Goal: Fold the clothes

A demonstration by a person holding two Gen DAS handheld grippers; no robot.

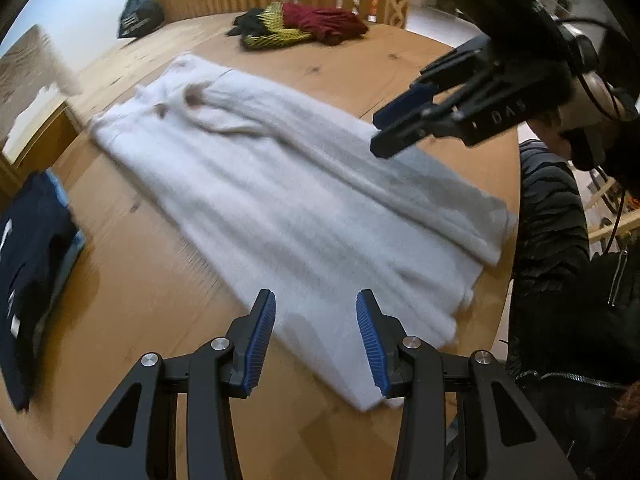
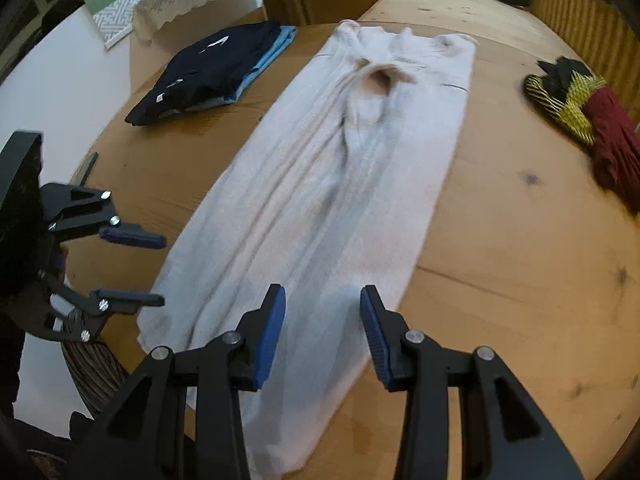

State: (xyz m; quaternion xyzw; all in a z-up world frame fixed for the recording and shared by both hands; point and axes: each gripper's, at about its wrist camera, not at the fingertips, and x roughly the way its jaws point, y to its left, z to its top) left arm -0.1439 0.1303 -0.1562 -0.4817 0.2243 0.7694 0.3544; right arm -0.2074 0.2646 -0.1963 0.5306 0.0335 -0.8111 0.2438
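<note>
Sweater (image 2: 340, 184): lay frame-centre, sides folded in. Your claws (image 1: 316, 336) (image 2: 322, 332) hung spread, empty. Risk: a one-layer pinch would unfold it.

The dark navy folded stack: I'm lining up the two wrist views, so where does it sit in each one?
Left wrist view: the navy stack lies at the far left edge, left of the white garment.
Right wrist view: the navy stack sits upper left, again left of the white garment.
Shared landmark: the red and yellow clothes pile on the wooden table.
</note>
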